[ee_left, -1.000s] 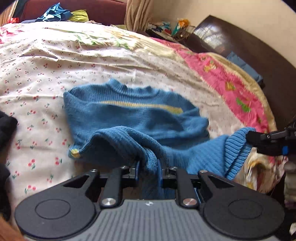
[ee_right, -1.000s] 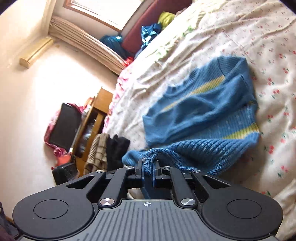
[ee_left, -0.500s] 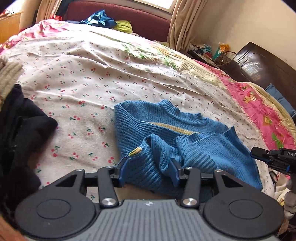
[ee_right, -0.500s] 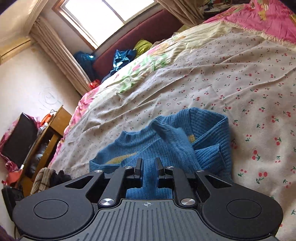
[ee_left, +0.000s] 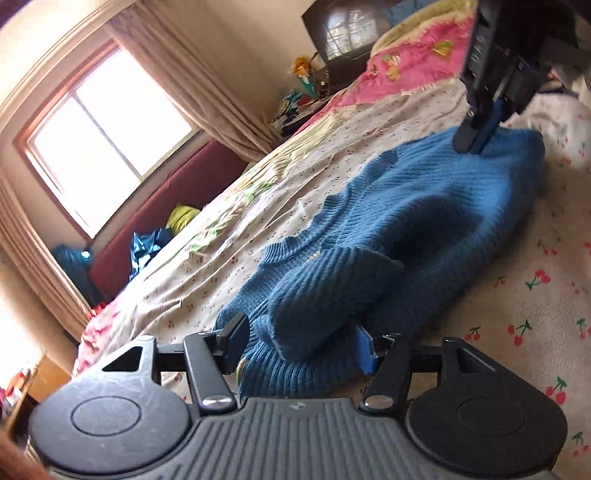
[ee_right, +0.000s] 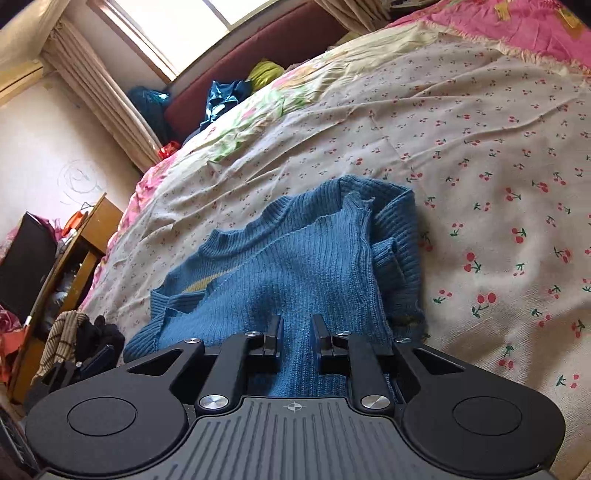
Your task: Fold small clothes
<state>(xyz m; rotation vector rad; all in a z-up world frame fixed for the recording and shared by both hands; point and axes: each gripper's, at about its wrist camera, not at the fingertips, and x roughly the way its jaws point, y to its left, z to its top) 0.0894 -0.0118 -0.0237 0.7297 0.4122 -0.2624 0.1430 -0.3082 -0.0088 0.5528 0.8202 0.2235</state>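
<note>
Legible text, labels, brands, numbers: none. Sole mark: small crosshair emblem, 6 o'clock, on the ribbed grey plastic gripper housing (ee_right: 294, 406); no lettering accompanies it.

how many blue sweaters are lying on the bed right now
1: the blue sweater lies folded on the cherry-print bedsheet, near both grippers. None other shows on the bed.

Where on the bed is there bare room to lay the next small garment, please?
The cherry-print sheet lies bare right of the blue knitted sweater, up to the pink quilt border. It is crowded left, by the dark clothes pile at the bed's edge.
</note>
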